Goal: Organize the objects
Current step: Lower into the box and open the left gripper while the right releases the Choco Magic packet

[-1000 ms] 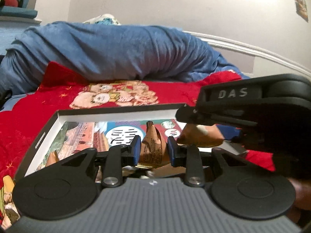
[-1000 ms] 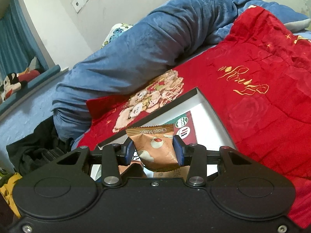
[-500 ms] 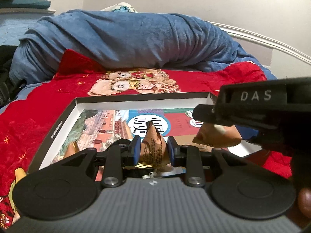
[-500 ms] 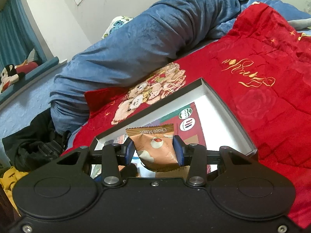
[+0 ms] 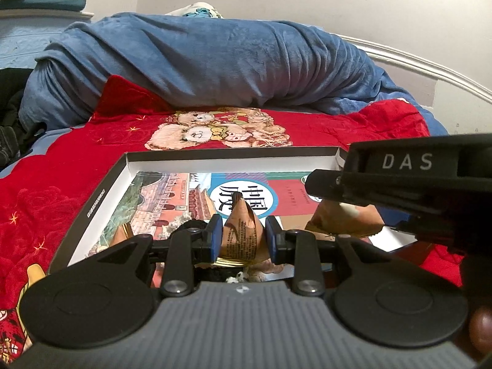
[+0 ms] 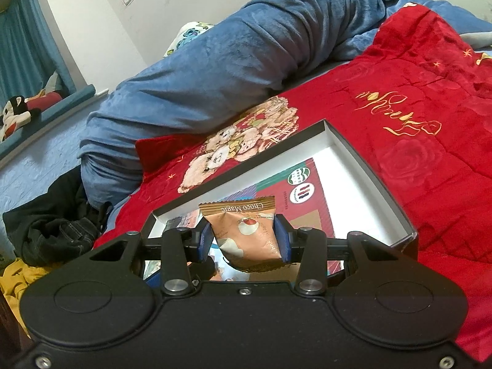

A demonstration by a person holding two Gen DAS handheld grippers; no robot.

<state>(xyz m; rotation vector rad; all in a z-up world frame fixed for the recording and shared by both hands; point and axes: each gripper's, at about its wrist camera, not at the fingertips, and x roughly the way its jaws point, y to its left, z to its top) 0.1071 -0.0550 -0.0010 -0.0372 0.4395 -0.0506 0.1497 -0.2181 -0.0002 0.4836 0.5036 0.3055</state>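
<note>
**Both tongs gripping snack packets over the open box**

The left tongs [image 5: 240,236] are clenching a brown snack packet [image 5: 241,233] between their blue pads [image 5: 215,236], the packet standing on end with its crimped tip pointing up and its printed back facing the camera. The right tongs [image 6: 244,238] are likewise squeezing a Choco Magic packet [image 6: 247,233] by its two sides, its crimped top edge sitting above the pads [image 6: 280,238] and the lettering reading upside down. In the left wrist view, the right tongs are reaching in from the right with this second packet [image 5: 344,220] hanging beneath them, close beside the left tongs.

Both packets are hovering over a shallow box [image 5: 101,196] with black outer walls and a white inside [image 6: 353,190]. A colourful printed sheet [image 5: 181,196] with buildings and a blue roundel is lying flat on the box floor.

The box is resting on a red bedspread [image 6: 430,166] bearing a teddy-bear picture [image 5: 215,129] and gold script. Beyond it, a rolled blue blanket [image 5: 200,67] is stretching across the bed. Dark clothing [image 6: 58,230] is lying heaped off the left edge of the bed.
</note>
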